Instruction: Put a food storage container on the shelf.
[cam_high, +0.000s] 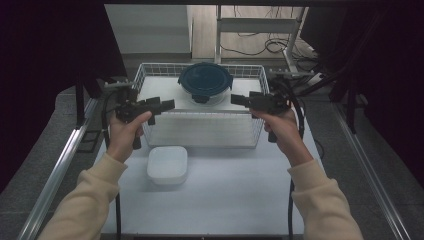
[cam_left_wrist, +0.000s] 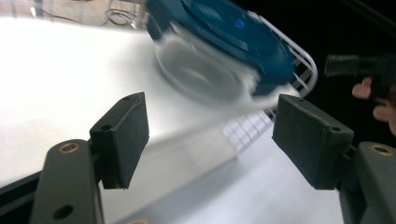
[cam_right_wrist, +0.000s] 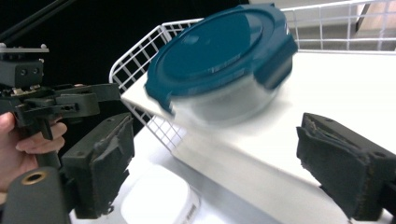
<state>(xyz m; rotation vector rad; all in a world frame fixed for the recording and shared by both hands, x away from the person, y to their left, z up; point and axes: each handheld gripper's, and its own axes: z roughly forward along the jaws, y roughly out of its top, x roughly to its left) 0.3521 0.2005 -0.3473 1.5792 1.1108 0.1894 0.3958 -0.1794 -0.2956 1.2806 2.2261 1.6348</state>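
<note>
The round blue-lidded container (cam_high: 205, 82) sits by the wire basket's (cam_high: 200, 135) far edge, between left gripper (cam_high: 167, 105) and right gripper (cam_high: 238, 99), both wide open and empty.

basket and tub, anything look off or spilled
Nothing stands out. The blue-lidded tub sits upright in the wire basket with its lid on, nothing spilled. The white box lies flat on the table in front. Both grippers, left and right, are open and empty.

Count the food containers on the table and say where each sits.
2. A round container with a blue lid sits in the white wire basket at the far side; a white square container sits on the table in front of the basket.
</note>
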